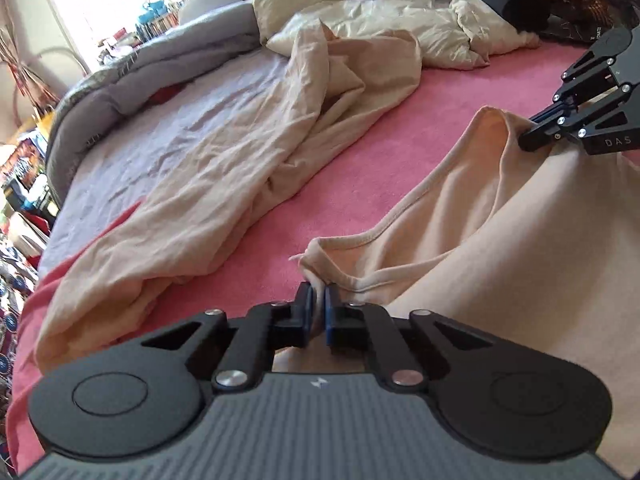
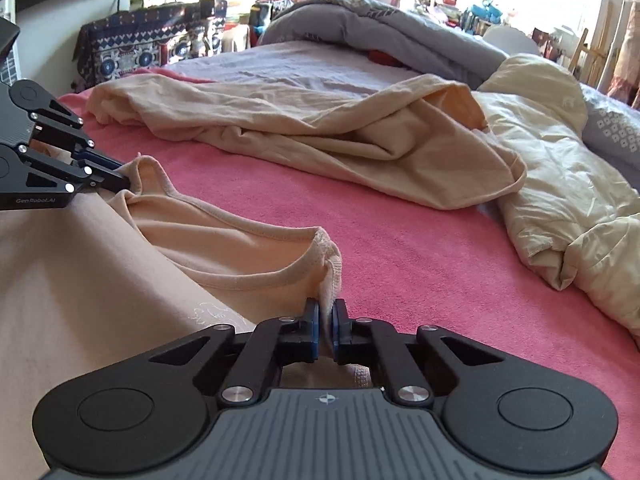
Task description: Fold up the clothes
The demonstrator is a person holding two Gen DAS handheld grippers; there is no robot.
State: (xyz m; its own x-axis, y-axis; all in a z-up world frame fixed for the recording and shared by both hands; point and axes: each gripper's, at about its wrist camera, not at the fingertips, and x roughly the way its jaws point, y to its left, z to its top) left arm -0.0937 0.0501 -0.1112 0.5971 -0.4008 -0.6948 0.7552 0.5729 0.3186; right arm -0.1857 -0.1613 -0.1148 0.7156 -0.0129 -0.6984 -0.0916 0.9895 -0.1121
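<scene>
- Your left gripper (image 1: 318, 300) is clamped on one corner of the peach garment (image 1: 500, 240); your right gripper (image 2: 328, 316) pinches the other corner.
- The garment's hemmed edge (image 2: 240, 248) runs slack between both grippers, long axis gripper to gripper, the body draping toward you.
- Beyond that edge, bare pink blanket (image 2: 400, 248).
- Farther past it, a crumpled beige garment (image 2: 320, 128) and a cream duvet (image 2: 560, 152).

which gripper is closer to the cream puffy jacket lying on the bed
Right. The right gripper, clamped on the peach shirt, has the cream jacket off to its right. The left gripper grips the shirt's far corner, further away.
</scene>
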